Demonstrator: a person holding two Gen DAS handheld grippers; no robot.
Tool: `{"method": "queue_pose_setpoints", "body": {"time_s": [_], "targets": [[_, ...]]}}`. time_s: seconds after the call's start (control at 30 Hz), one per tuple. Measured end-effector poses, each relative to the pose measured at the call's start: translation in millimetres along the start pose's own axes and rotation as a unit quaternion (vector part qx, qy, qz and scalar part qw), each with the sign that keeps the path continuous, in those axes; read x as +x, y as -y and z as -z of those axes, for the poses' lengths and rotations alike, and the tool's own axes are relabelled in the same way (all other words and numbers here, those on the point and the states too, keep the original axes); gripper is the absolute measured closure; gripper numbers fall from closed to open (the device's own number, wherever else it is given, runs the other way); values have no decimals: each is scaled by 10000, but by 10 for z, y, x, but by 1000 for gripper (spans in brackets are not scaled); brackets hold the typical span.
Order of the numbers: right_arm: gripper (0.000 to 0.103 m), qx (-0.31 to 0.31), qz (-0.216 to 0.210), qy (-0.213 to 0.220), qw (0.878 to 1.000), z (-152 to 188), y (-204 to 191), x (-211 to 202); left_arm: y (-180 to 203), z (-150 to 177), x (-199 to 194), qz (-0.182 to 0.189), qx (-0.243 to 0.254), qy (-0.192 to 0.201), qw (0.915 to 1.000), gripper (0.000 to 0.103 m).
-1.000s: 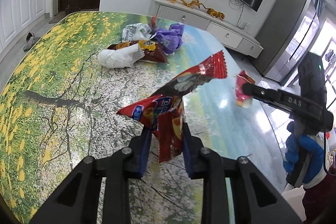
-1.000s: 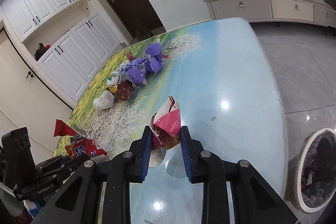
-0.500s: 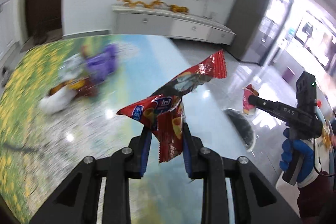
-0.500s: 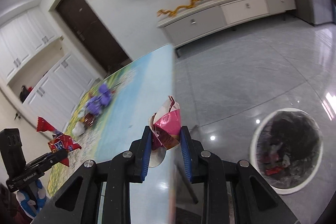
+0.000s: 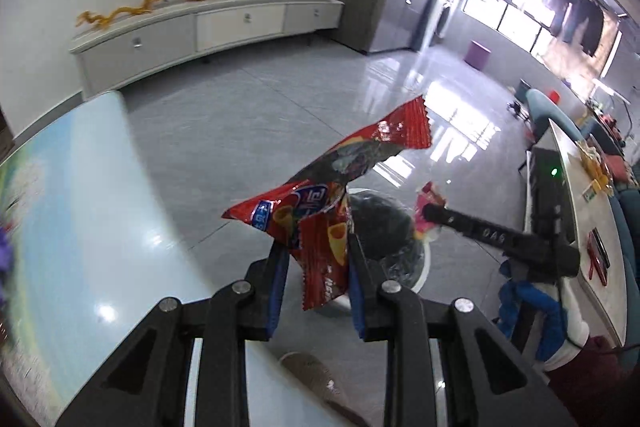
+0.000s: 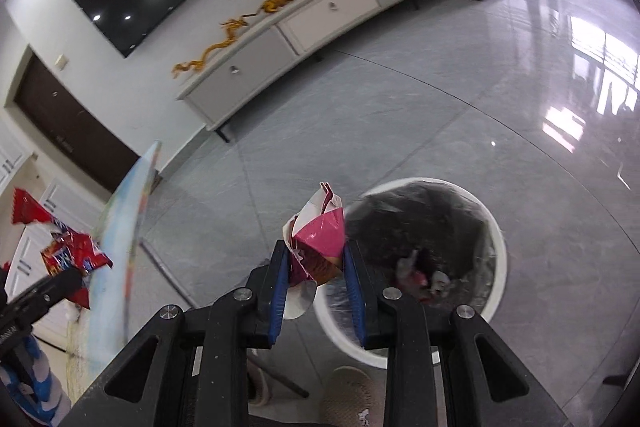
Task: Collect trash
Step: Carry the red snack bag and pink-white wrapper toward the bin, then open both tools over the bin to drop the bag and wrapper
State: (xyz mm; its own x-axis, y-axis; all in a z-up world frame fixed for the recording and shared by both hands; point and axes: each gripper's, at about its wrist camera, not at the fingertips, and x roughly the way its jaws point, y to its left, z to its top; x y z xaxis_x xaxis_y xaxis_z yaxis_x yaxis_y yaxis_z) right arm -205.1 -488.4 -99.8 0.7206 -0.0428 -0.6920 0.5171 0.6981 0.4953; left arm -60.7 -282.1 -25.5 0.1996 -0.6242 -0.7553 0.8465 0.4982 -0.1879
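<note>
Grey polished floor tiles (image 6: pixel 420 115) now fill both views where the landscape-printed tabletop (image 5: pixel 80 227) did a second ago; both tools have swung off it toward the white round bin with a black liner (image 6: pixel 494 227). The left gripper (image 5: pixel 316 263) pinches a crumpled red foil snack bag (image 5: pixel 360 163); the right gripper (image 6: pixel 316 267) clamps a folded pink-and-white wrapper (image 6: pixel 320 227) just beside the bin's rim. Dropping both looks like the next step.

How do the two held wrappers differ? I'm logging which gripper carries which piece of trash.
The red snack wrapper in the left gripper is long and stretched out; the pink wrapper in the right gripper is short and crumpled, with white inside showing. The red one hangs beside the table edge; the pink one is nearer the trash bin. Both are clamped between shut fingers.
</note>
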Motion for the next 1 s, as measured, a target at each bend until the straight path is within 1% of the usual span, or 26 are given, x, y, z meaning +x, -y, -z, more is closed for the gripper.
{"method": "queue_pose_setpoints", "body": {"time_s": [0.13,0.23,0.3,0.33,0.4,0.47,0.57,0.73,0.93,1.0], "targets": [[75,213,155,-128,9996,-14,243,157,195,-208,427,259,39,-234,9994,76],[75,323,230,-182,9990,-5,392,242,306,-312,719,345,26,-425,9985,74],[72,401,284,-192,9986,-9,454,282,374,-366,901,393,13,-553,9977,73],[71,448,319,-196,9983,-8,508,298,396,-383,969,442,-19,-590,9973,71],[65,519,403,-205,9976,-4,587,330,484,-393,1111,596,-104,-682,9958,56],[59,575,462,-218,9970,9,635,352,491,-413,1227,738,-205,-797,9939,48],[56,653,505,-222,9963,34,700,339,511,-424,1350,907,-293,-940,9910,47],[53,805,604,-166,9948,65,770,272,494,-416,1379,885,-373,-969,9906,46],[50,840,679,-85,9941,76,754,175,438,-396,1203,528,-350,-777,9950,46],[49,816,692,-65,9942,84,721,146,421,-394,1108,333,-309,-642,9969,46]]}}
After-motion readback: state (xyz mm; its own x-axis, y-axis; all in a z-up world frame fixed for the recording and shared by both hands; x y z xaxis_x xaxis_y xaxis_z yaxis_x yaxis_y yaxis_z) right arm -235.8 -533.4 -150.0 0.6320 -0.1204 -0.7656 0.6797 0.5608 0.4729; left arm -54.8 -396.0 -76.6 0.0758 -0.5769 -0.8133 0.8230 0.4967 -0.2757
